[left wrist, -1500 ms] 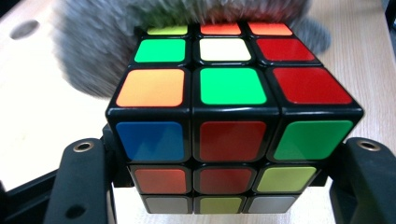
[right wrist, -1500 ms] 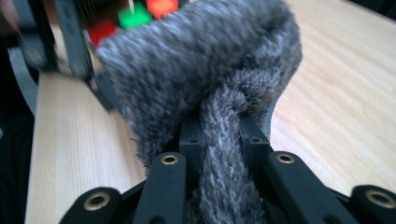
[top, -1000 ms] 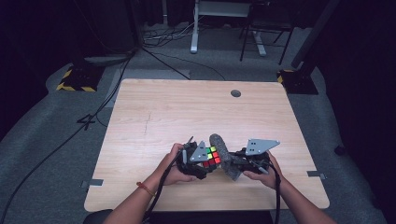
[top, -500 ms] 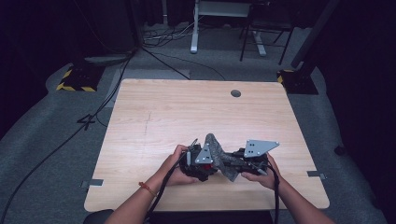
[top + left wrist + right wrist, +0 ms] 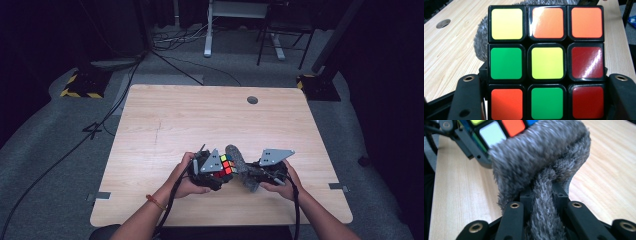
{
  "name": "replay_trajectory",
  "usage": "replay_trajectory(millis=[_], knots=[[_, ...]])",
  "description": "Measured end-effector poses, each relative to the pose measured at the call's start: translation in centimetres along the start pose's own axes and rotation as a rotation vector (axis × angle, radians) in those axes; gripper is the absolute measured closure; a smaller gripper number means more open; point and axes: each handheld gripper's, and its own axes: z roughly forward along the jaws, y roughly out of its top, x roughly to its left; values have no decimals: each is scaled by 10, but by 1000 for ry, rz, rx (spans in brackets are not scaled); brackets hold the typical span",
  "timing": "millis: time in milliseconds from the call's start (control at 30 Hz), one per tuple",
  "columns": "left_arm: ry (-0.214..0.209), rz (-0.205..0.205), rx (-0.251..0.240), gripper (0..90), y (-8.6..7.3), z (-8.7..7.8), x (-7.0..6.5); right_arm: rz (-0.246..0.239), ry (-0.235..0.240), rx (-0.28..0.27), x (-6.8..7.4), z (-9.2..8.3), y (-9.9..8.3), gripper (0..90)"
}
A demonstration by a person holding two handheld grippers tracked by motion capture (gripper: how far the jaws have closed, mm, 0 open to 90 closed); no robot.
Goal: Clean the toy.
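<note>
Left tongs (image 5: 220, 172) clamp cube (image 5: 546, 62); right tongs (image 5: 541, 195) clamp cloth (image 5: 541, 157)

The cube (image 5: 223, 165) was held over the table's (image 5: 165, 120) near edge; the cloth (image 5: 240, 165) was pressed against the cube's right.

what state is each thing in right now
cube: scrambled, clamped in the left claw, lifted off the table
cloth: grey, fluffy, bunched up, pinched in the right claw, pressed against the cube
left claw: shut on the cube
right claw: shut on the cloth
table: bare wood, with a round hole near its far edge
</note>
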Motion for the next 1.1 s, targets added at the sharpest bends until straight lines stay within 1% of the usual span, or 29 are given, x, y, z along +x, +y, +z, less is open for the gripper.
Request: replay_trajectory(millis=[67, 133, 167, 233, 300, 333, 400, 467, 533, 567, 667, 800, 900, 1000, 1067, 1100], knots=[[8, 7, 18, 332, -1, 2, 0, 0, 0, -12, 1, -1, 2, 760], [-2, -3, 25, 331, -3, 5, 1, 13, 18, -46, 0, -4, 2, 761], [5, -2, 30, 329, -4, 6, 0, 16, 25, -61, 0, -6, 3, 761], [-1, -9, 23, 328, -4, 9, -2, 18, 40, -93, 0, -9, 4, 761], [-4, -9, 23, 325, -4, 12, -3, 15, 52, -110, 2, -11, 6, 760], [-8, -11, 15, 321, -5, 12, -3, 10, 56, -116, 3, -12, 7, 761], [-18, -14, 18, 323, -6, 13, -1, 11, 49, -110, 3, -11, 7, 761], [-14, -12, 20, 325, -6, 12, -1, 9, 53, -107, 2, -10, 7, 760], [-24, -27, 8, 327, -6, 11, 0, 9, 49, -95, 2, -8, 7, 761], [-22, -31, 1, 328, -6, 10, 0, 7, 46, -84, 2, -6, 7, 760], [-23, -32, 2, 327, -6, 10, -1, 11, 42, -59, 2, -1, 5, 760], [-36, -46, -7, 326, -7, 9, 0, 14, 39, -47, 1, 1, 5, 760], [-38, -61, -12, 326, -7, 9, 0, 24, 42, -40, 1, 2, 4, 760], [-40, -59, -4, 323, -8, 10, -1, 37, 56, -35, 0, 5, 3, 761], [-57, -76, -6, 317, -8, 10, -1, 42, 60, -29, 1, 7, 3, 761], [-60, -75, -8, 317, -8, 10, 0, 41, 62, -27, 1, 8, 2, 761]])
